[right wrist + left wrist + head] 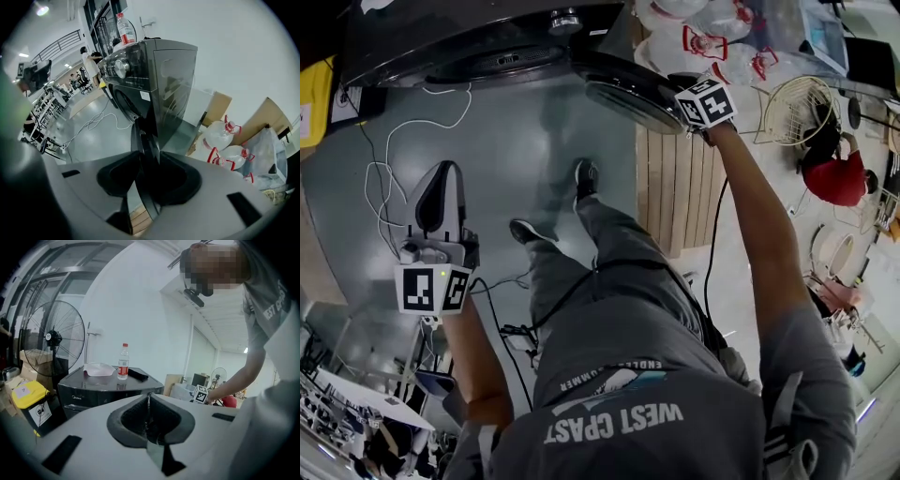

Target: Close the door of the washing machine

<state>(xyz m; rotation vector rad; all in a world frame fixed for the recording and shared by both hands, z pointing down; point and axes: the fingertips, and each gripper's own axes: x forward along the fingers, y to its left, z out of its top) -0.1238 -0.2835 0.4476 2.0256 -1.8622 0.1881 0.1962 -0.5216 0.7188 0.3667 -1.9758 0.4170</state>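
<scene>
The dark washing machine (441,37) stands at the top of the head view, its round door (623,89) swung open to the right. My right gripper (684,105) reaches down to the door's outer rim. In the right gripper view the door's dark edge (140,136) runs between the jaws of that gripper (149,168), and the pads close against it. My left gripper (442,173) hangs over the grey floor, well left of the door, shut and empty. In the left gripper view the jaws of that gripper (148,401) meet, with the machine (93,387) ahead.
White cable (384,178) loops on the floor left of the machine. Water jugs (220,133) and a wooden board (670,187) stand right of the door. A bottle (123,362) and a bowl (98,370) rest on the machine's top. A yellow bin (28,394) and a fan (54,341) stand beside it.
</scene>
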